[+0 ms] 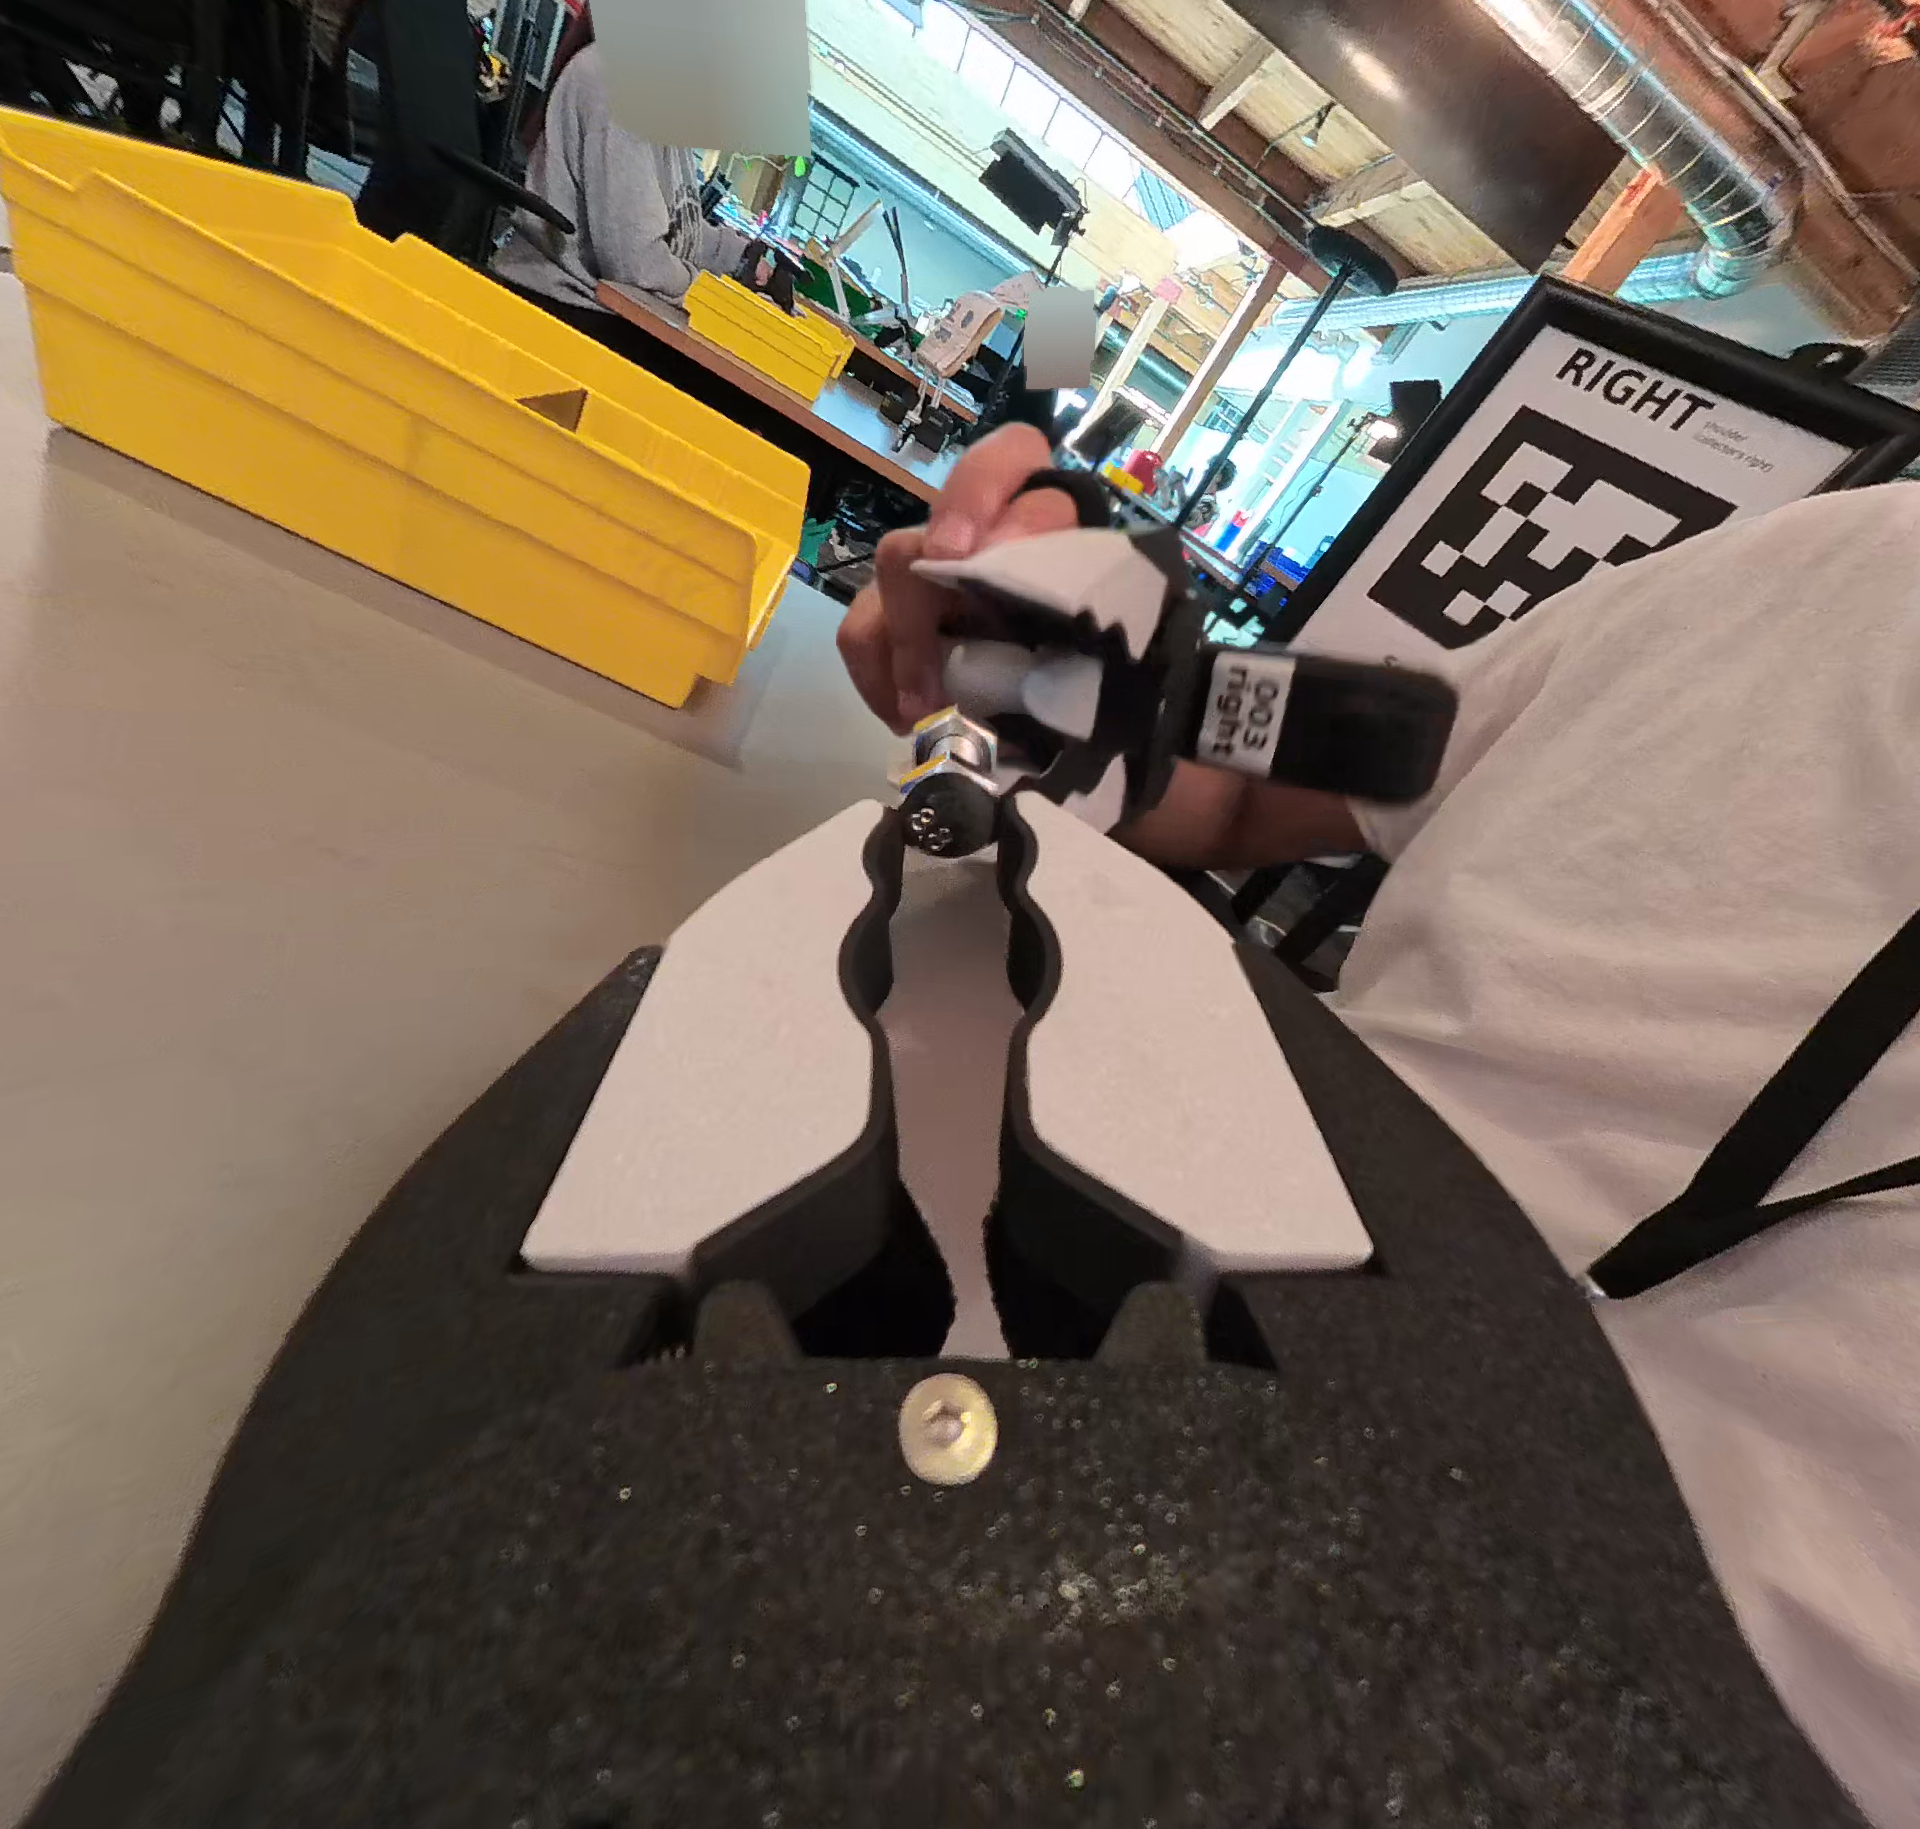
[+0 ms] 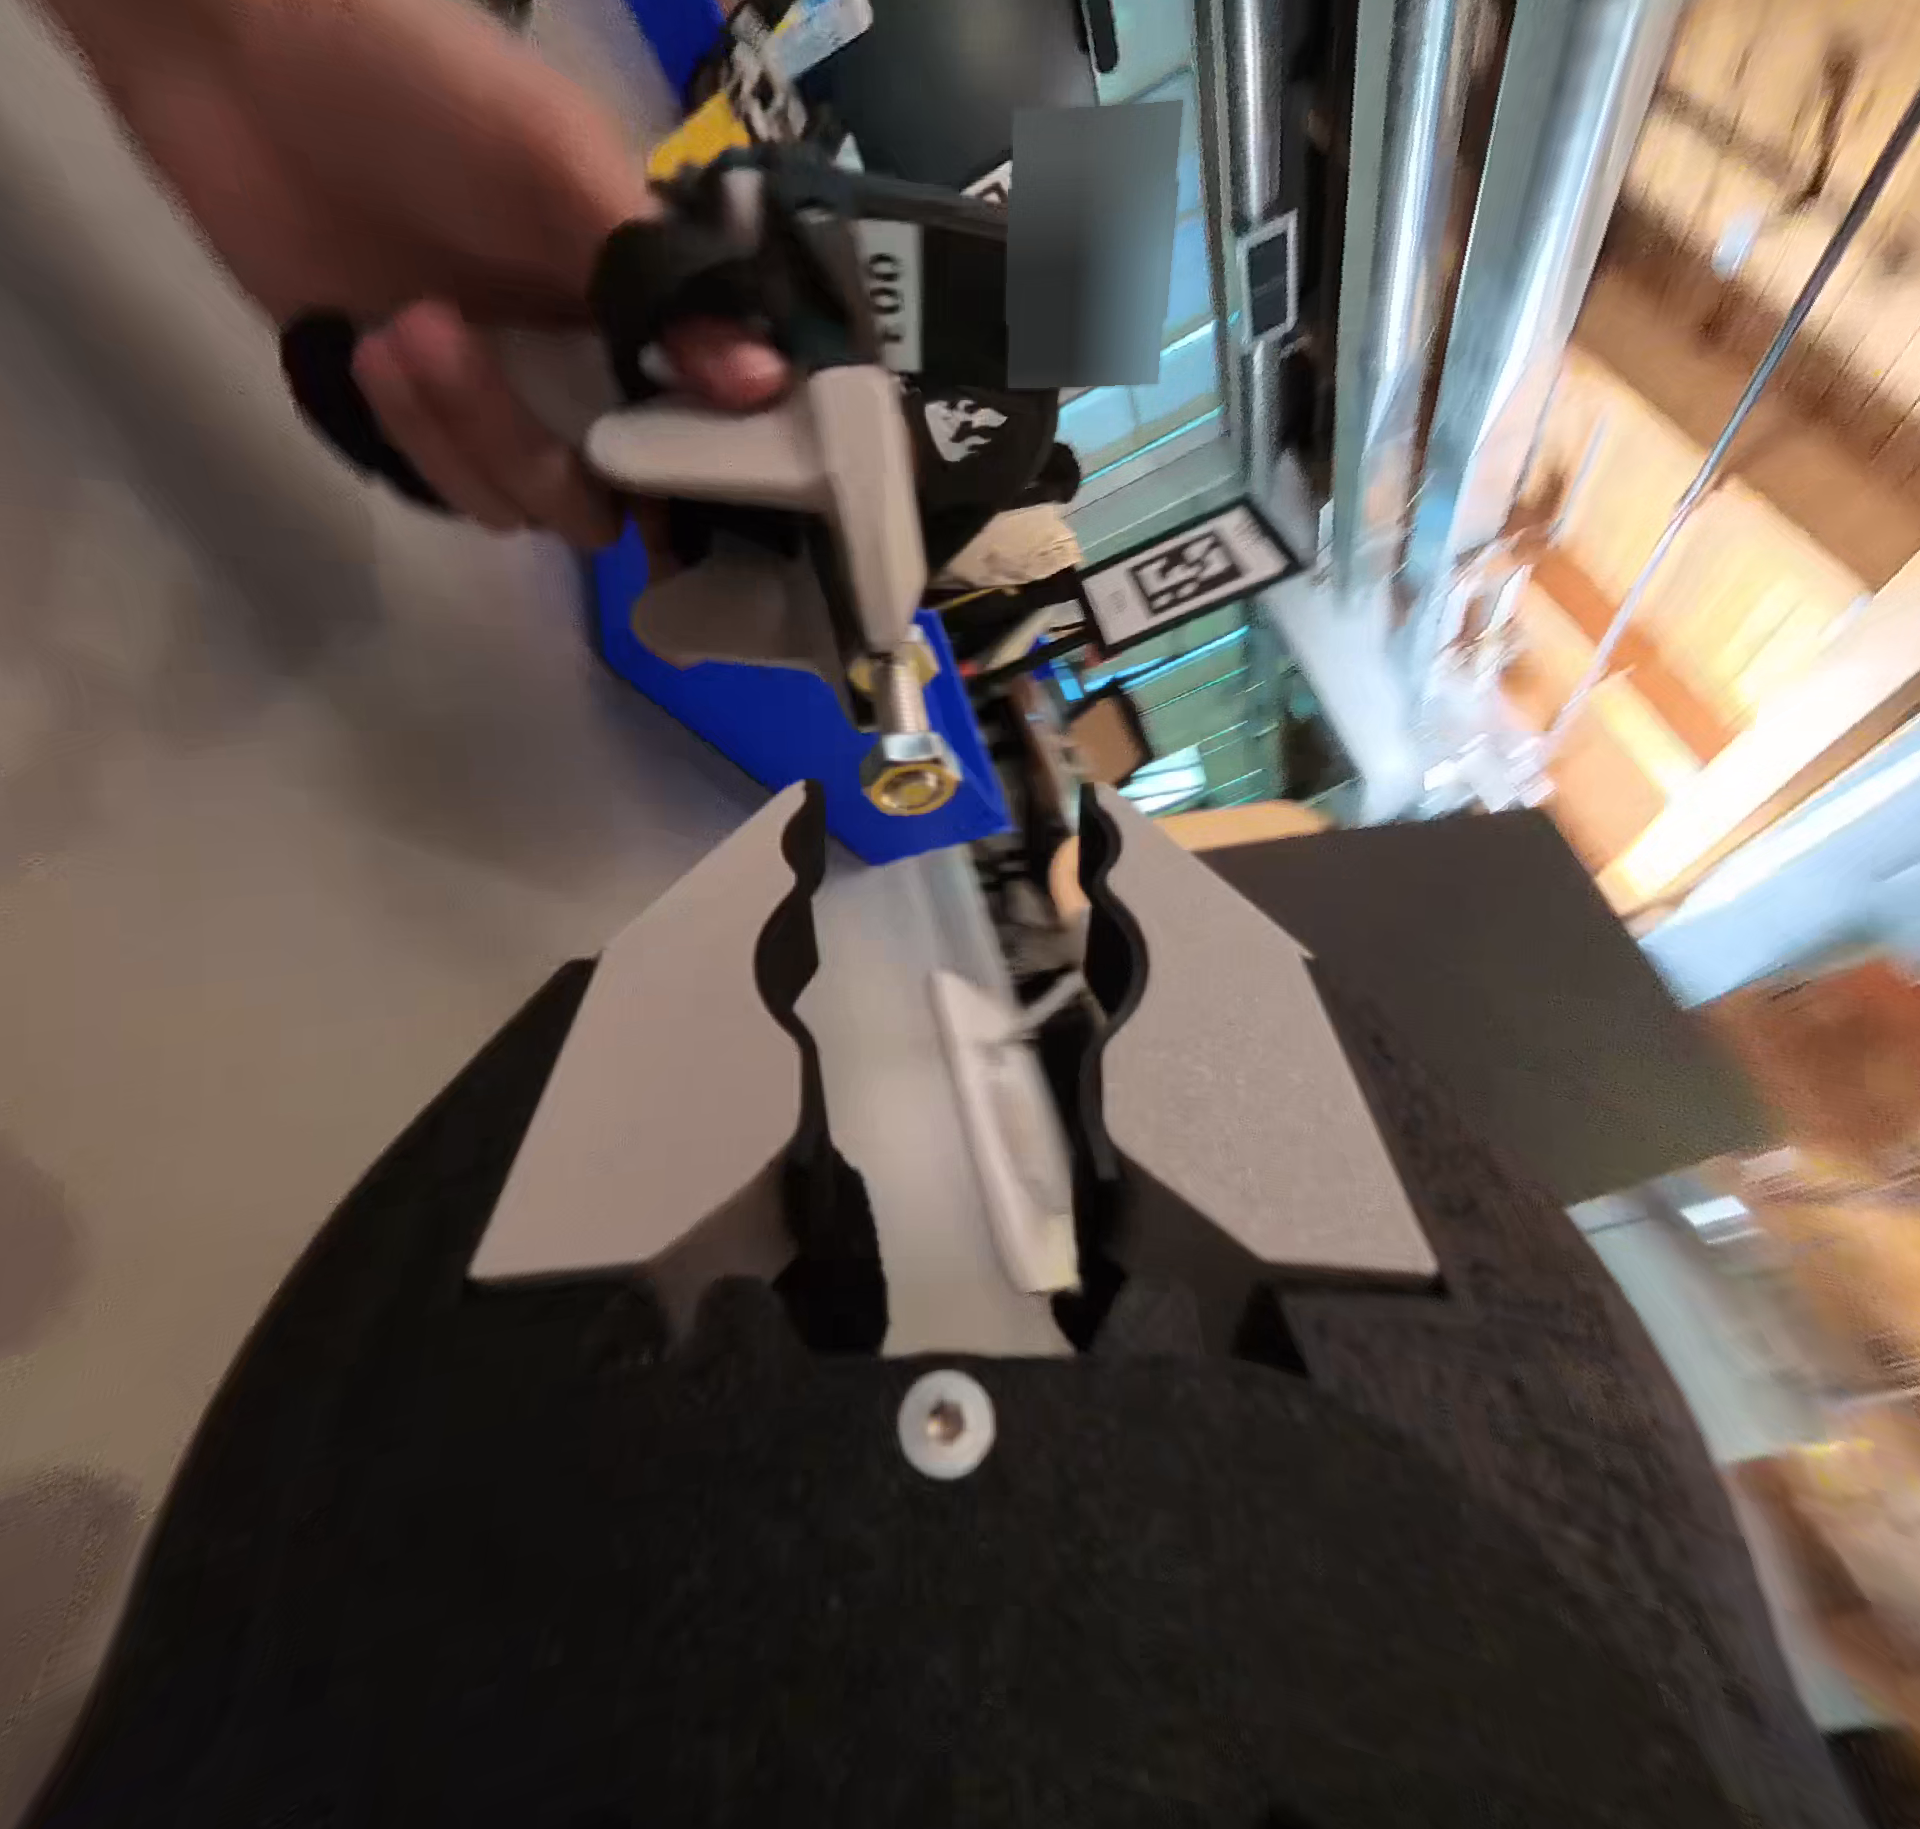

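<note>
My left gripper is shut on the dark round head of a steel bolt and holds it above the pale table. The threaded shaft points away and carries two hex nuts. In the right wrist view one left finger holds the bolt pointing at my right gripper. The right gripper is open. The end nut sits just beyond its fingertips, nearer the left one, and neither pad touches it. The right gripper's fingers also show in the left wrist view, close behind the bolt.
A stack of yellow bins stands on the table at the left. A blue bin lies behind the bolt in the right wrist view. A person in a white shirt is close on the right. A marker board stands behind. Left and right tips are no more than a few centimetres apart.
</note>
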### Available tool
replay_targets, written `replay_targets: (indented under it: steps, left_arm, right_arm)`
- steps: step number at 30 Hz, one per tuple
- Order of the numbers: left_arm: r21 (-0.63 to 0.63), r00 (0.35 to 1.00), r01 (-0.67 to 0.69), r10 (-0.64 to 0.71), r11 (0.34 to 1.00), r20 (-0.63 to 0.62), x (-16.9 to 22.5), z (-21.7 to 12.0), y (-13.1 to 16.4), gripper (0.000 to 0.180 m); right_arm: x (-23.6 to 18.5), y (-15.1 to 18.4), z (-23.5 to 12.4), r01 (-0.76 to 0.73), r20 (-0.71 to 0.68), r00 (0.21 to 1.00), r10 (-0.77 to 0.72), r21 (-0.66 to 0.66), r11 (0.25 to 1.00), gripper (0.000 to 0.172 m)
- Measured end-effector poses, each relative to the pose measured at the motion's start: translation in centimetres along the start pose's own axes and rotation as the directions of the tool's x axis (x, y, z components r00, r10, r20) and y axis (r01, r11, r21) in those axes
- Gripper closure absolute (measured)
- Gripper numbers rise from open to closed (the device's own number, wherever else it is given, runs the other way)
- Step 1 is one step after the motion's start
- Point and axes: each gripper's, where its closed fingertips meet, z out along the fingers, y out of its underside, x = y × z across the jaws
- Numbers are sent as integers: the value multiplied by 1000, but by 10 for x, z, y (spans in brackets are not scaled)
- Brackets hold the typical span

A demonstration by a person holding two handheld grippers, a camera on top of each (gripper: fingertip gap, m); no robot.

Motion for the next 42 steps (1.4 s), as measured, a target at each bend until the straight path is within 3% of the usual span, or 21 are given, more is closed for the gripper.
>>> replay_targets:
  steps: [2, 3, 4, 6, 8, 9, 11, 14, 17, 21, 23, 25, 26, 28, 31, 34, 36, 37, 38, 40, 42]
  left_arm:
    - [4, 1000, -17, 17, 1000, 24, -3, -1, -1, 164]
    - [8, 999, -31, 31, 999, 39, -4, -2, -2, 164]
    - [11, 997, -52, 51, 999, 56, -4, -2, -4, 164]
    - [6, 989, -104, 103, 995, 102, -7, -4, -5, 164]
    - [3, 976, -164, 162, 986, 143, -8, -5, -7, 164]
    - [1, 969, -192, 189, 981, 162, -8, -6, -8, 164]
    - [-9, 957, -232, 230, 973, 178, -9, -5, -7, 164]
    - [-17, 944, -274, 272, 962, 188, -8, -4, -8, 164]
    - [-49, 930, -303, 306, 952, 205, -9, -1, -4, 164]
    - [-102, 909, -340, 354, 935, 218, -11, 3, 3, 164]
    - [-98, 909, -345, 359, 933, 212, -10, 5, 3, 164]
    - [-106, 911, -337, 352, 936, 217, -12, 5, 4, 163]
    - [-106, 913, -331, 347, 938, 215, -12, 5, 5, 163]
    - [-94, 925, -311, 324, 946, 198, -10, 5, 4, 163]
    - [-61, 951, -266, 272, 962, 144, -4, 5, 2, 163]
    - [-48, 968, -231, 235, 972, 87, 3, 8, 3, 164]
    - [-53, 972, -216, 220, 975, 78, 2, 8, 5, 164]
    - [-55, 974, -208, 212, 977, 76, 2, 8, 5, 164]
    - [-54, 977, -198, 201, 979, 75, 2, 8, 5, 164]
    - [-51, 981, -179, 183, 983, 72, 1, 7, 5, 164]
    - [-35, 984, -166, 168, 986, 63, 2, 6, 3, 164]
  right_arm:
    - [1, 6, 0, -304, 84, 949, 304, -7, 953, 122]
    - [-4, 9, 1, -468, 156, 870, 467, -31, 883, 123]
    - [-11, 11, 1, -625, 237, 747, 622, -72, 778, 123]
    - [-29, 8, 0, -845, 389, 397, 831, -198, 496, 124]
    - [-44, -8, -9, -904, 543, -20, 840, -368, 217, 121]
    - [-46, -15, -13, -890, 575, -189, 796, -442, 108, 121]
    - [-45, -18, -11, -832, 551, -439, 709, -547, -90, 121]
    - [-30, -9, -1, -728, 485, -666, 567, -588, -352, 134]
    - [-18, 3, 2, -681, 464, -729, 503, -564, -467, 141]
    - [-12, 4, 1, -691, 462, -720, 518, -546, -474, 142]
    - [-15, 6, 2, -711, 449, -695, 561, -542, -448, 155]
    - [-16, 9, 3, -758, 449, -637, 627, -511, -405, 155]
    - [-16, 8, 3, -803, 462, -573, 676, -483, -350, 155]
    - [-14, 6, 3, -902, 501, -365, 785, -397, -166, 155]
    - [-13, 2, 0, -933, 519, 157, 840, -200, 298, 155]
    - [-13, 1, -5, -637, 399, 707, 584, 1, 771, 155]
    - [-13, 3, -5, -271, 244, 937, 251, 49, 961, 155]
    - [-12, 4, -5, -67, 158, 986, 59, 49, 997, 155]
    - [-10, 4, -4, 142, 67, 987, -145, 36, 989, 155]
    - [-5, 4, -3, 491, -89, 866, -492, -30, 871, 155]
    - [-3, 1, -2, 586, -173, 792, -585, -54, 809, 155]
